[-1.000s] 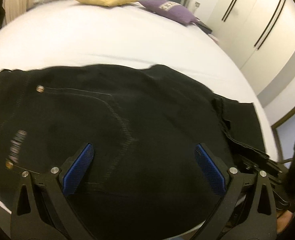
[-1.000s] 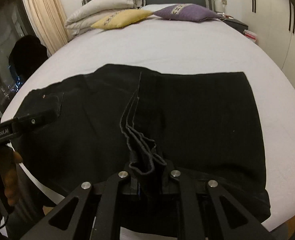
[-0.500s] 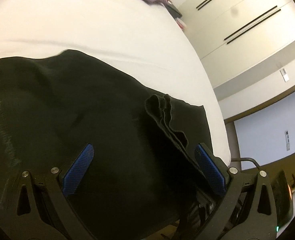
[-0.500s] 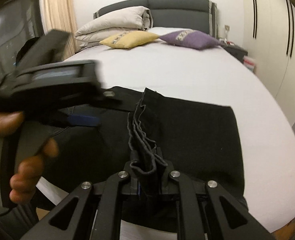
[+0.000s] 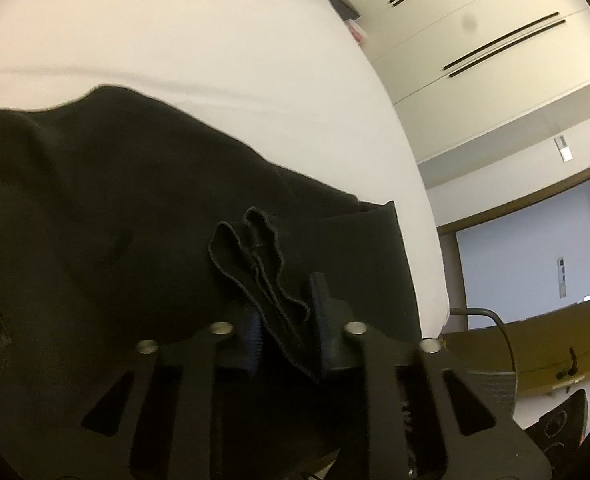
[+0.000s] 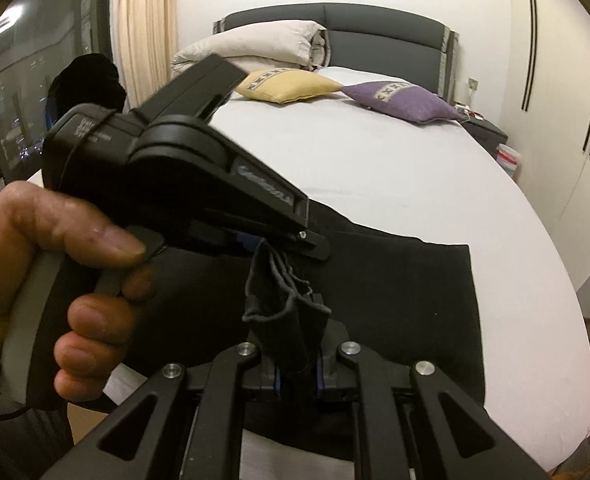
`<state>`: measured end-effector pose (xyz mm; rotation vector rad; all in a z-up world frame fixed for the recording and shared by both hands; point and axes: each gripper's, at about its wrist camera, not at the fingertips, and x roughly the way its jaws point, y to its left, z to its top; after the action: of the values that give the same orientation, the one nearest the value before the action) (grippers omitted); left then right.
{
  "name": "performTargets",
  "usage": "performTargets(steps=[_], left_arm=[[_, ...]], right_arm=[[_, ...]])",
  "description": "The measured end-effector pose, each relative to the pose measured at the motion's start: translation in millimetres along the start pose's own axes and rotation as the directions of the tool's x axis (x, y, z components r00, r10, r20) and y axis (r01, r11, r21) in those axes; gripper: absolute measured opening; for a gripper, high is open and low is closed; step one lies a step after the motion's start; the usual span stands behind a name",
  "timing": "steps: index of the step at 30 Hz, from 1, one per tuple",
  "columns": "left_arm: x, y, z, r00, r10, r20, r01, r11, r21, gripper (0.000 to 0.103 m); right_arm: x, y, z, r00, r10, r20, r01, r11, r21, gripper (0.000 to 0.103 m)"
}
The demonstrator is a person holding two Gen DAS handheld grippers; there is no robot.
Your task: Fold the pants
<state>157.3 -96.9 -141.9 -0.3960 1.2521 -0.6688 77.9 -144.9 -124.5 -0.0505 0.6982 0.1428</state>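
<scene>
Pants (image 6: 395,292): black, soft woven fabric, lying partly folded on the bed (image 6: 375,160), lower centre of the right wrist view, near edge of mattress. In the left wrist view the pants (image 5: 115,220) fill the left and centre of frame.

Handling (judgement): light-to-medium weight, limp, no stiffness; layers will sag and slide apart if gripped at one ply only. Not fragile, low slip against the sheet. Best hold pt = the stacked hem edge, all plies together, w/ two grips spread along the edge so the fold stays square.

Left gripper (image 5: 287,344): fingers clenched on the bunched hem (image 5: 259,264), several raw-edged plies standing up between them, centre-bottom of frame. Seen from the right wrist view, left gripper (image 6: 291,246) sits centre-left, body angled down toward the fabric, held pistol-style by the person's left hand (image 6: 55,280), index finger on the trigger.

Right gripper (image 6: 299,364): fingers clenched on the same folded edge, a vertical wad of cloth rising between them, bottom centre of frame. The two grippers are just beside each other on the hem; whether they touch cannot be told.

Pose: both tools point toward the headboard (image 6: 355,28), hem lifted off the bed, rest of pants flat.

Other items: yellow cushion (image 6: 287,84) and purple cushion (image 6: 403,100), upper centre, well apart from the pants
</scene>
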Motion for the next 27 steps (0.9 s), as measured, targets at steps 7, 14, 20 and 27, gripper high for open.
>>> performTargets(steps=[7,14,20,27], left_arm=[[-44,16,4,0.996,0.059,0.072,-0.064,0.996,0.057,0.009],[-67,57,-1,0.981,0.162,0.109,-0.168,0.985,0.048,0.009],[-49,102,-12,0.988,0.146,0.055,-0.144,0.989,-0.026,0.012],[-101,80,-12,0.937,0.283,0.206,-0.291,0.957,0.010,0.062]], right_arm=[[9,36,22,0.998,0.060,0.014,-0.059,0.997,-0.047,0.013],[41,75,33,0.991,0.137,-0.012,-0.137,0.986,-0.091,0.013],[89,85,15,0.965,0.204,-0.166,-0.215,0.975,-0.053,0.032],[41,7,28,0.921,0.383,-0.069,-0.363,0.910,0.198,0.048]])
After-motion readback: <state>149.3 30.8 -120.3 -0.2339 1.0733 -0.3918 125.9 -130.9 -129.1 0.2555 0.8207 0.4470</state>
